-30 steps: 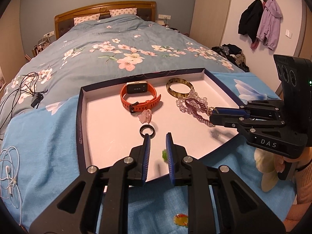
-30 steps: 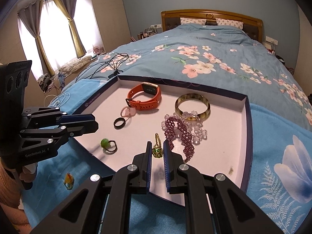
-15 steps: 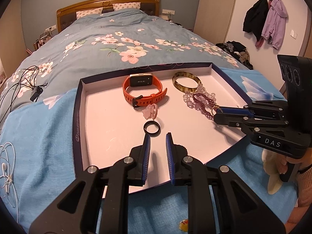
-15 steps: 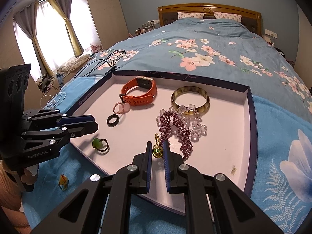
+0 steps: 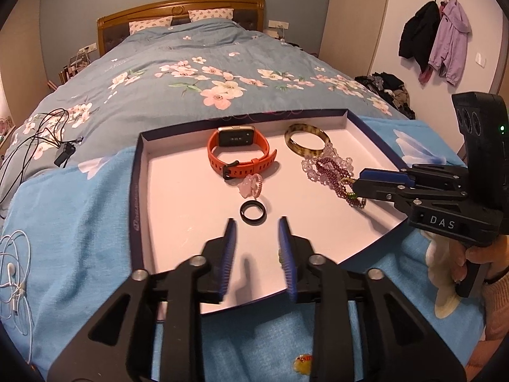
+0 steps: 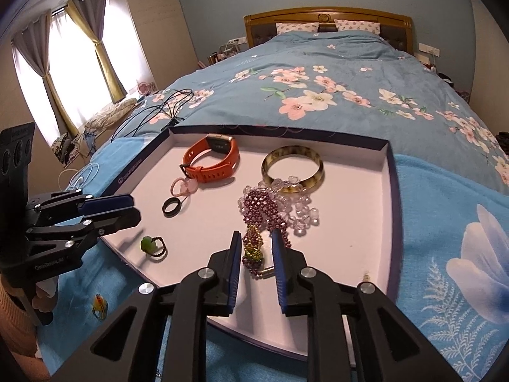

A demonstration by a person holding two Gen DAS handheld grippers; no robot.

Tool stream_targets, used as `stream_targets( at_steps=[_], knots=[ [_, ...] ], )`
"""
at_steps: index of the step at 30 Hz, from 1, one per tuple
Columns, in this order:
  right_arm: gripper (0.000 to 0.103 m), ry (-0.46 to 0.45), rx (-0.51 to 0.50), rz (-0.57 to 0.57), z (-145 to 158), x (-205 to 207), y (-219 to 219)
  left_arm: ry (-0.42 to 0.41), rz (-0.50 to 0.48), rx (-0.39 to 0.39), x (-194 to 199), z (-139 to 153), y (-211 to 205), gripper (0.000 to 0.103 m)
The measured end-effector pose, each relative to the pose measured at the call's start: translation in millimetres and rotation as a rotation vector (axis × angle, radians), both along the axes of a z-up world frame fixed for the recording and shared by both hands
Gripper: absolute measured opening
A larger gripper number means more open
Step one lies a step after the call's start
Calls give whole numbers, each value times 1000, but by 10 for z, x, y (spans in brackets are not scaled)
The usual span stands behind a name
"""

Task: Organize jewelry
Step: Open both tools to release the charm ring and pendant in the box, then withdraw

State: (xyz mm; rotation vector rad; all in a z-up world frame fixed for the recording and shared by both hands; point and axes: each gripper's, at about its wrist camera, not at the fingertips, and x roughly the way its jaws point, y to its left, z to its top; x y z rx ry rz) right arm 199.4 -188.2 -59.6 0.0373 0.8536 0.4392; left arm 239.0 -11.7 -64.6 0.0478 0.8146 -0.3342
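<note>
A white tray with a dark rim [image 5: 135,191] [image 6: 393,191] lies on the bed. In it are an orange watch [image 5: 238,154] [image 6: 211,160], a horn bangle [image 5: 307,140] [image 6: 292,168], purple and clear bead bracelets [image 5: 327,168] [image 6: 270,207], a pink ring [image 5: 251,186], a black ring [image 5: 253,216] [image 6: 171,207] and a green-stone ring [image 6: 152,246]. My left gripper [image 5: 257,222] is open just short of the black ring. My right gripper [image 6: 254,237] is open, its fingers either side of a gold and green pendant [image 6: 253,248].
A small yellow ring [image 5: 302,361] [image 6: 98,305] lies on the blue blanket outside the tray's near edge. White earphones [image 5: 12,273] and black cables [image 5: 41,137] lie on the bed to the left. Coats [image 5: 435,38] hang on the right wall.
Both grippers have opened; they were nearly shut before. Both cameras have moved closer to the tray. The green-stone ring no longer shows between the left fingers.
</note>
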Motion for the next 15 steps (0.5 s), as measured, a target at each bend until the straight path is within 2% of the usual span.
stream_targets(
  at_steps=[8,13,15],
  knots=[
    [19,-38,19,-26,144,-141,-119,-59,22,-10,-272,193,156,42],
    [24,-72,34,-12,274,-341,-145,-80,35,-14,-492,251,266,45],
    [30,-92,29,6,341,-452,-139,-85,34,-13,-586,260,295,47]
  ],
)
